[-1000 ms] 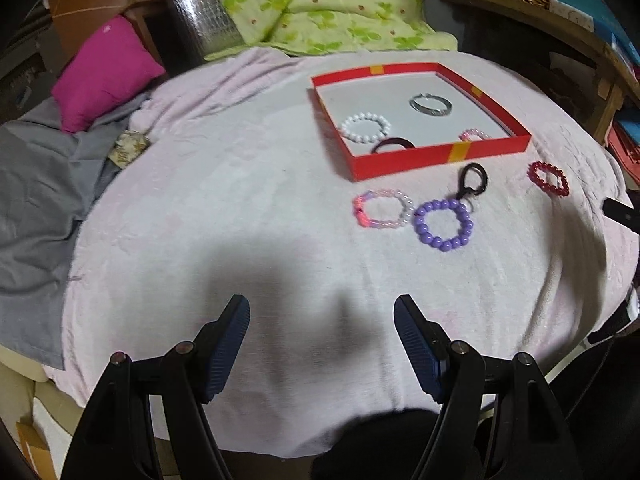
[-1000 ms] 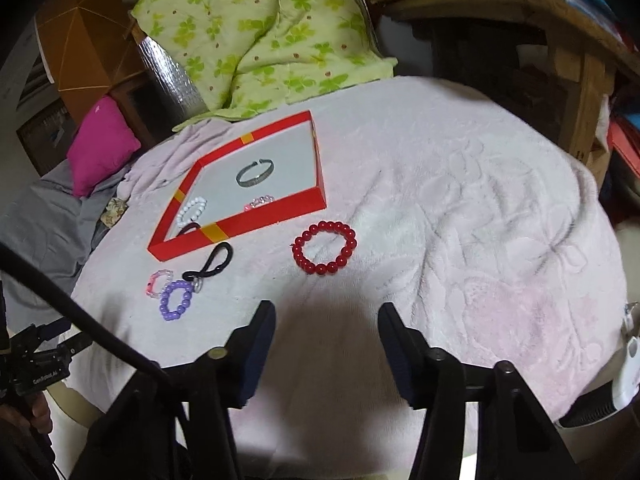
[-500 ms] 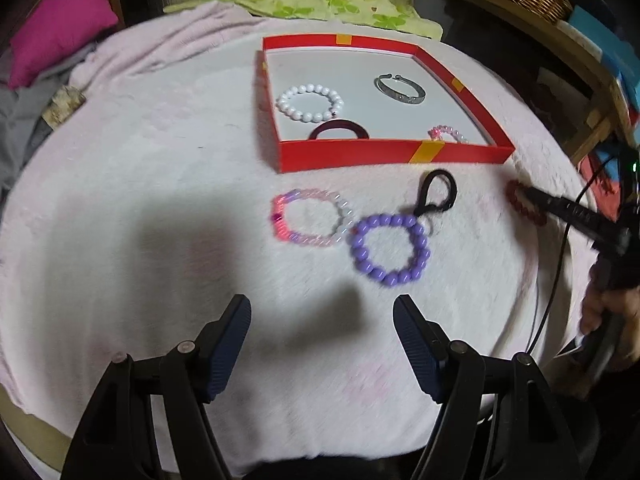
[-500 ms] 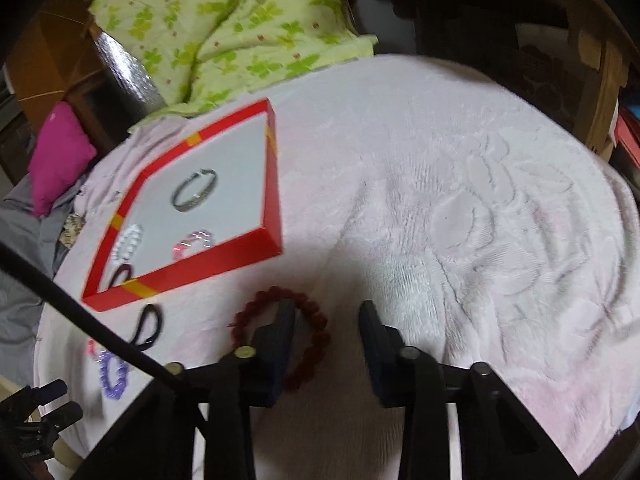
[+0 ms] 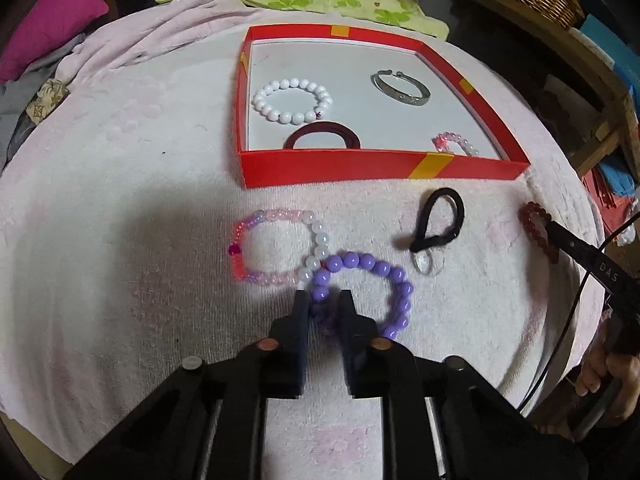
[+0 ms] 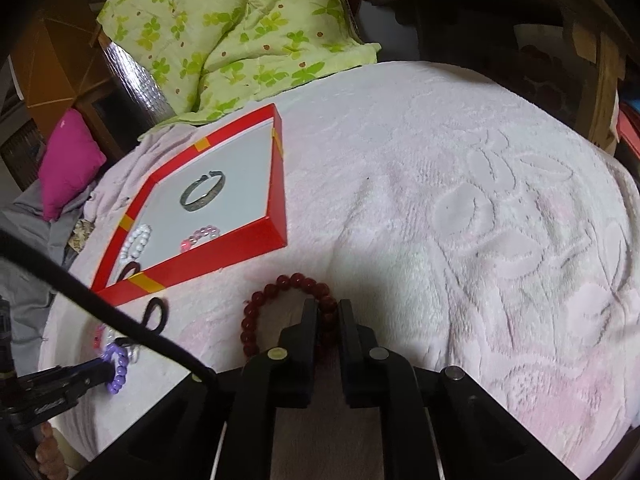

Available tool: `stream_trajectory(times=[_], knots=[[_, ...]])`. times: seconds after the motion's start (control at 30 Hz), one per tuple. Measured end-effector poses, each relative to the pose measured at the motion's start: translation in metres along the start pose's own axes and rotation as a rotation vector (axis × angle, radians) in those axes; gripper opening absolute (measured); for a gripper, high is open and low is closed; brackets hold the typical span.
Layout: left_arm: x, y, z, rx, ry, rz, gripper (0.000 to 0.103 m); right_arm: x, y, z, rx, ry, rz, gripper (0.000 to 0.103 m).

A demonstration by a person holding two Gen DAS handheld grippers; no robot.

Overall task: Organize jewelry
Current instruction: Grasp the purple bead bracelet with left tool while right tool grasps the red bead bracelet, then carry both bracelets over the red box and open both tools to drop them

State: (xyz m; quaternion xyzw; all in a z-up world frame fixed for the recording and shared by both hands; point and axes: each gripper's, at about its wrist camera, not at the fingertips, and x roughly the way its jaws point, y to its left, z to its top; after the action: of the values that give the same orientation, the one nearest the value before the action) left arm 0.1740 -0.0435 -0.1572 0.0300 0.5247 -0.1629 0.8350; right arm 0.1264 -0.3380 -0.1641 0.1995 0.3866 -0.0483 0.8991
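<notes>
Pick-up step: the left tool (image 5: 323, 298) has just closed on the purple bracelet (image 5: 362, 294) and the right tool (image 6: 328, 308) on the red bracelet (image 6: 286, 312), both lying on the blanket (image 6: 460, 208); next, I judge, lift each into the red tray (image 5: 380, 168).

Six bead bracelets (image 5: 362, 292), two hair ties (image 5: 438, 224), one metal bangle (image 5: 401, 89), one red tray (image 5: 380, 168)

Our right gripper (image 6: 325, 307) has just closed its jaws on the dark red bead bracelet (image 6: 280, 312), which lies on the pink towel (image 6: 460, 208). To its left sits the red tray (image 6: 276, 184), holding a metal bangle (image 6: 202, 191), white beads (image 6: 136, 242) and a pink bracelet (image 6: 200, 237). Our left gripper (image 6: 102, 372) reaches the purple bracelet (image 6: 117, 368) beside a black hair tie (image 6: 154, 314).
</notes>
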Motion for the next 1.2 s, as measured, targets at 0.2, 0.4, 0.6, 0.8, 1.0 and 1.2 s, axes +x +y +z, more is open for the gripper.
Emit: stream_trajectory(times=[0.2,0.4,0.6,0.8,1.0,1.2], knots=[[-0.019,0.005,-0.017,0.019,-0.027,-0.002,0.009,-0.014,-0.002,-0.011,0.025,0.007,0.047,0.010],[-0.046,0.014,-0.026,0.015,-0.060,-0.003,0.009,-0.035,0.003,-0.013,0.037,0.001,0.097,0.010],[-0.077,0.021,-0.027,0.016,-0.108,-0.005,0.009,-0.051,0.025,-0.007,0.004,-0.015,0.134,0.010],[-0.095,0.023,-0.018,0.007,-0.144,-0.013,0.009,-0.062,0.048,0.005,-0.012,-0.031,0.179,0.010],[-0.106,0.023,-0.016,0.008,-0.170,-0.027,0.009,-0.067,0.073,0.020,-0.016,-0.035,0.230,0.010],[-0.111,0.021,-0.004,0.040,-0.187,-0.017,0.009,-0.062,0.106,0.040,-0.003,-0.054,0.279,0.010]])
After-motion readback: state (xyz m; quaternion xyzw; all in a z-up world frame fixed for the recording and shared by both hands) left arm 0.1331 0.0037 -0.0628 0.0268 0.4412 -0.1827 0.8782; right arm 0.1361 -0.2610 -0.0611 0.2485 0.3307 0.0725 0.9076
